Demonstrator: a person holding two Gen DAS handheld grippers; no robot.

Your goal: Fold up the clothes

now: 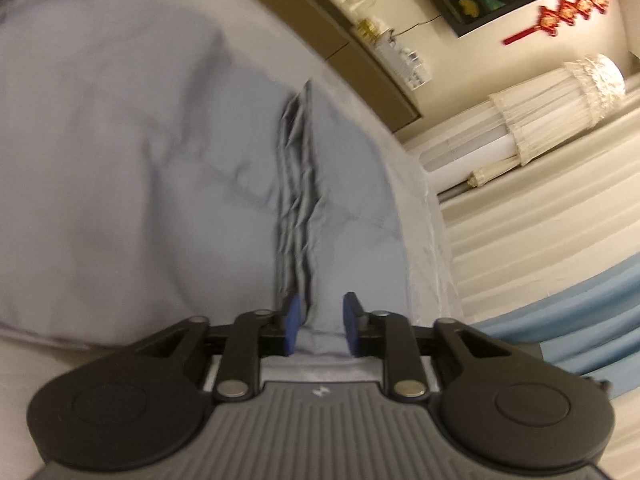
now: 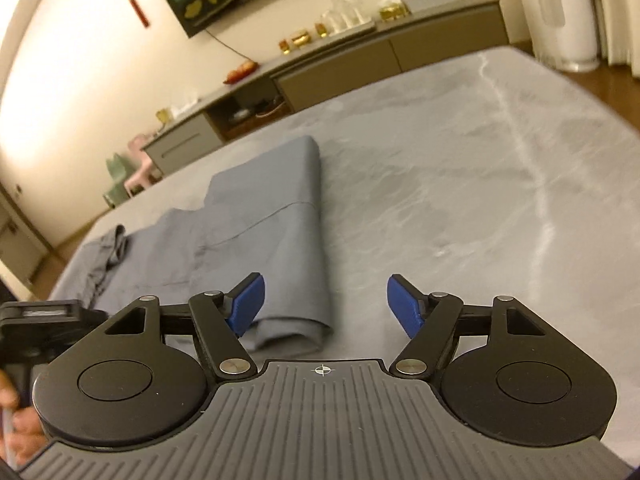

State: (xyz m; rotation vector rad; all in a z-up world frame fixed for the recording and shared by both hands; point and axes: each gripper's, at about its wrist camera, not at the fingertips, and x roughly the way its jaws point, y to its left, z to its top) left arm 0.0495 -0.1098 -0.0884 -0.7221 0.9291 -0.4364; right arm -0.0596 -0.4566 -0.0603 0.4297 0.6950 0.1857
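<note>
**Shirt lying long on the bed**

Bed [image 2: 460, 168] fills most of what I see, with its grey sheet. On it lies the grey-blue shirt [image 2: 256, 224], partly folded. Its long side runs away from me, from near my tongs toward the low cabinet [image 2: 360, 60] by the far wall. The right edge is a neat fold. The near end is rolled over in a soft thick lip. The far left part is crumpled, and I cannot make out if that bit is a collar or a sleeve.

My right tongs [image 2: 325, 306] tip down toward the bed. They are spread wide, with nothing between the blue tips. The left blue tip [image 2: 246, 306] sits over the near end of the shirt, but I cannot tell if it touches. The other tip is over bare sheet.

My left tongs [image 1: 320, 322] also tip down. This picture is blurry and turned sideways, so the room leans. These tongs are partly spread. A bit of the cloth shows in the gap, but the tips do not press it. A bunched crease [image 1: 296, 208] runs from the left tip straight away from me.

At the left edge of the right view, part of my hand [image 2: 16, 424] shows, cut off.
</note>
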